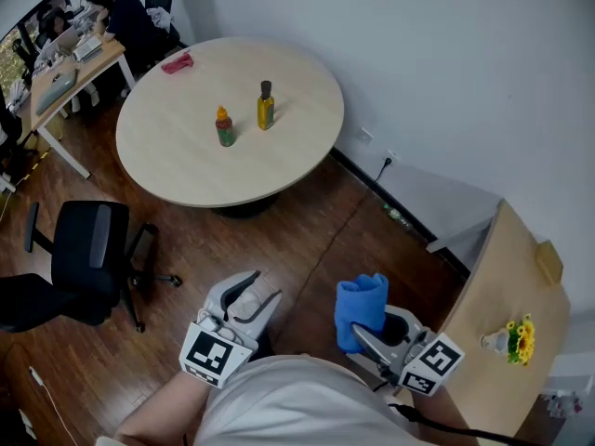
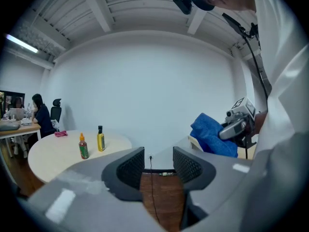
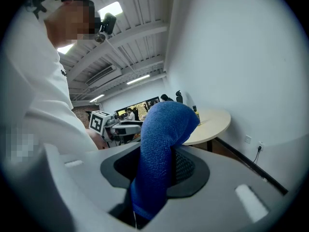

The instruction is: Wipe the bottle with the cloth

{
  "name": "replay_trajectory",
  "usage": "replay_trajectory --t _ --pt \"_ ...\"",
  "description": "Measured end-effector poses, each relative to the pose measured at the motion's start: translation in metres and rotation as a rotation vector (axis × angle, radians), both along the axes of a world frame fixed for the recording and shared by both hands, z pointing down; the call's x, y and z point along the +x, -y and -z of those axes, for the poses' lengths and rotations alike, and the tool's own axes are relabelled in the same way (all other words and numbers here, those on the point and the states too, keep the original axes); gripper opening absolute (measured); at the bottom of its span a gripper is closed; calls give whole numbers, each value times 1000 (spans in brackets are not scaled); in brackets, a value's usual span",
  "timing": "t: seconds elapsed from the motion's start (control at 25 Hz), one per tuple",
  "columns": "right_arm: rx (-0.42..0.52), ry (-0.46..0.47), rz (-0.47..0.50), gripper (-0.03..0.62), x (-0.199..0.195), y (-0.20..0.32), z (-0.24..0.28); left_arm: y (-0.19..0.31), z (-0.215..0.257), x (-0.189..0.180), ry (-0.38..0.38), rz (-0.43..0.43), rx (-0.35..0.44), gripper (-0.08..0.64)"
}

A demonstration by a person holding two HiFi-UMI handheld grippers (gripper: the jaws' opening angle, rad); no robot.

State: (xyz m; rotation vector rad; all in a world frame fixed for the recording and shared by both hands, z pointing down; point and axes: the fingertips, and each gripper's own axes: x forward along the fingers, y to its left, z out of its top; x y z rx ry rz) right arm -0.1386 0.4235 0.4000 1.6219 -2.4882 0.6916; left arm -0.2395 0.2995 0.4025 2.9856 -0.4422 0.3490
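Two bottles stand on the round table (image 1: 186, 170) far ahead: a yellow one with a dark cap (image 1: 266, 106) and a red-green one with an orange cap (image 1: 224, 126). Both grippers hang over the wooden floor, well short of the table. My right gripper (image 1: 369, 331) is shut on a blue cloth (image 1: 361, 308), which sticks up out of its jaws (image 3: 161, 144). My left gripper (image 1: 249, 294) is open, with only floor showing between its fingers (image 2: 158, 162). The left gripper view shows both bottles (image 2: 101, 139) small at the left and the blue cloth (image 2: 211, 134) at the right.
A pink rag (image 1: 177, 62) lies at the table's far edge. A black office chair (image 1: 88, 249) stands left of me, and a desk (image 1: 65, 77) with seated people is beyond it. A wooden side table (image 1: 507, 286) with yellow flowers (image 1: 519, 338) stands at my right by the wall.
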Motion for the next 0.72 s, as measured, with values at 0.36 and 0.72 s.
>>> replay_trajectory --t 0.36,0.72 --pt "24 -2 46 152 -8 -92 -9 -115 2 8 1 -12 -20 193" --pt "33 13 15 152 0 -153 -6 -173 0 10 61 -26 -61 193"
